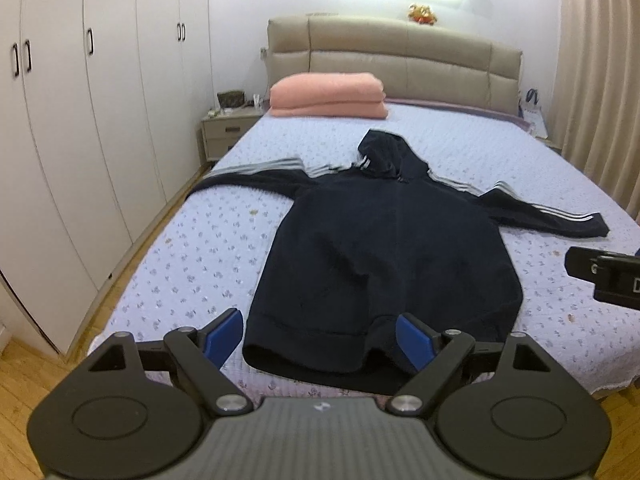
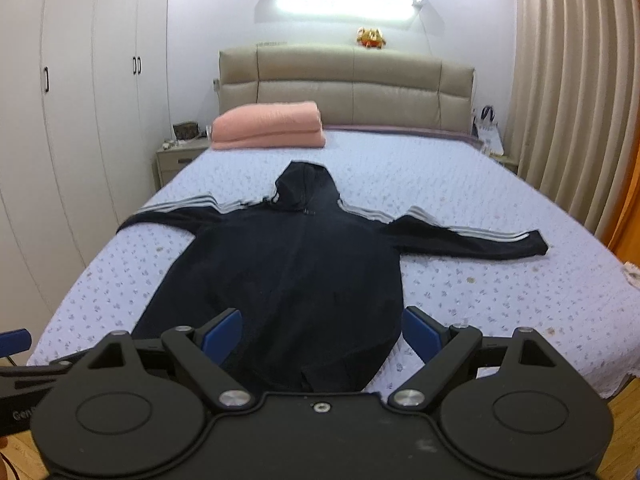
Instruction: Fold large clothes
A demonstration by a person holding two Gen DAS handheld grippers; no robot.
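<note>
Starting from the garment: we've got a dark navy hoodie lying flat on the bed, hood toward the headboard, both sleeves spread out w/ the grey stripes showing, hem nearest us at the foot end. Nothing is folded yet, so we judge this as the very start: garment laid out, first fold not begun.

Next move, as we read it: bring a sleeve across the body, or pinch the hem corners. Either way both grippers need to drop to fabric level and close on a single edge w/o bunching the quilt underneath. The left sleeve reaches close to the bed's edge; the right sleeve lies well inside it.

Left gripper: fingers spread wide, released, holding nothing. They sit above the hem region, one blue pad over the quilt, the other in front of the hoodie's hem; we can't tell if it touches cloth, prob. not.

Right gripper: same story, fingers wide apart & empty, straddling the lower body of the hoodie from above. Part of it also shows at the right edge of the left wrist view.

Further out: a folded pink blanket at the head of the bed, a nightstand beside it, white wardrobes along the left, curtains on the right.
</note>
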